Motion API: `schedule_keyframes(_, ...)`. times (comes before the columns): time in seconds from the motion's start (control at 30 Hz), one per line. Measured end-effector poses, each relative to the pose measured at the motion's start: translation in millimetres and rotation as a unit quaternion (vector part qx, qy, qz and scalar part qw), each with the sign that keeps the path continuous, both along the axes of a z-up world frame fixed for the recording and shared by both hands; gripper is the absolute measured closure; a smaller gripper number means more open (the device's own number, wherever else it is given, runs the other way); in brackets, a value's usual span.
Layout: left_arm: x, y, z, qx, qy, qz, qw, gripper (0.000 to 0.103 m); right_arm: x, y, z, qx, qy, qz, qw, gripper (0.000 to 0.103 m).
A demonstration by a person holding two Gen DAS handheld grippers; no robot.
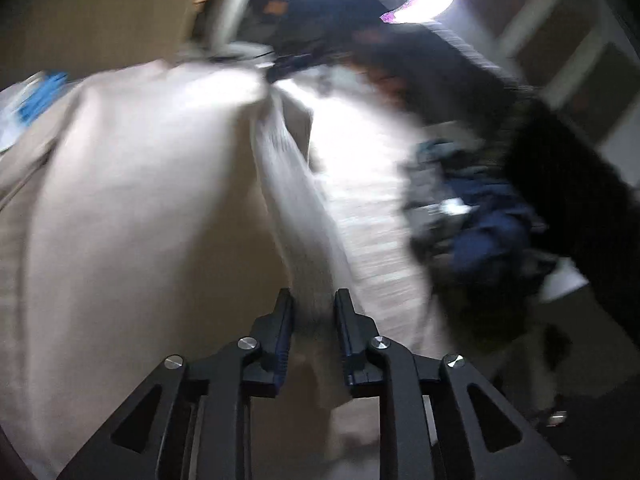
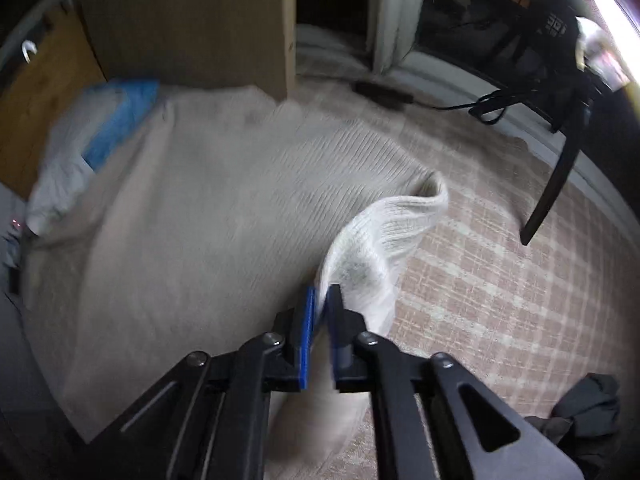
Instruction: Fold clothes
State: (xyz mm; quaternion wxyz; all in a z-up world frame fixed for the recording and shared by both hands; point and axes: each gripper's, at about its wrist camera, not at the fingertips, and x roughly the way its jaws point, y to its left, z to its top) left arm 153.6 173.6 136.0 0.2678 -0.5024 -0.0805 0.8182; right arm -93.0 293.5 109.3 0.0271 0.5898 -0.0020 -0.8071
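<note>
A large beige ribbed knit garment [image 2: 200, 208] lies spread on the checked rug [image 2: 500, 280]. My right gripper [image 2: 323, 292] is shut on a lifted edge of it, and a pale ribbed fold [image 2: 384, 236] curls up to the right of the fingers. In the blurred left wrist view the same garment [image 1: 140, 220] fills the left half. A taut ridge of its fabric [image 1: 288, 184] runs up from between the fingers of my left gripper [image 1: 314, 302], which is shut on it. A person's dark sleeve [image 1: 560, 184] crosses the right side.
A cardboard box [image 2: 184, 20] stands behind the garment, with a blue-and-white bag [image 2: 100, 128] at its left. A dark chair leg [image 2: 556, 188] and cables [image 2: 492, 104] are at the right. Dark clothes [image 1: 480, 232] are piled on the rug, and another dark cloth [image 2: 584, 412] lies near.
</note>
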Motion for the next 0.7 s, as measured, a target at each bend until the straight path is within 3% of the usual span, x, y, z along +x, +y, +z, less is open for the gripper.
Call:
schedule_keyframes(0.1,9.1,-19.3,1.0,-0.003,0.006,0.023,0.9997,0.083,31.9,19.8,6.7,-0.032,0.028,-0.011,0.999,0.089)
schedule_keyframes(0.2,23.7,-5.6,0.8,-0.013,0.019,-0.004,0.9997,0.068,56.2,59.8,-5.2,-0.070,0.026,-0.063,0.995,0.088)
schedule_keyframes(0.3,33.9,15.7,-7.1,-0.037,0.021,-0.051,0.9978,0.066,80.4,92.0,-34.3,-0.208,-0.021,-0.113,0.971,0.088)
schedule_keyframes(0.43,32.3,36.5,-26.0,-0.100,0.019,-0.071,0.9922,0.065,85.4,76.8,-45.8,-0.148,-0.002,-0.089,0.985,0.088)
schedule_keyframes(0.5,29.3,37.1,-33.4,-0.113,0.014,-0.064,0.9914,0.065,81.3,55.0,-45.9,-0.064,0.016,-0.035,0.997,0.079)
schedule_keyframes(0.57,24.3,32.9,-40.6,-0.119,0.006,-0.049,0.9917,0.066,73.8,45.0,-51.2,-0.005,0.026,-0.013,1.000,0.073)
schedule_keyframes(0.7,17.7,22.2,-50.0,-0.107,0.010,-0.034,0.9936,0.088,64.1,34.0,-58.2,0.012,0.031,0.016,0.999,0.072)
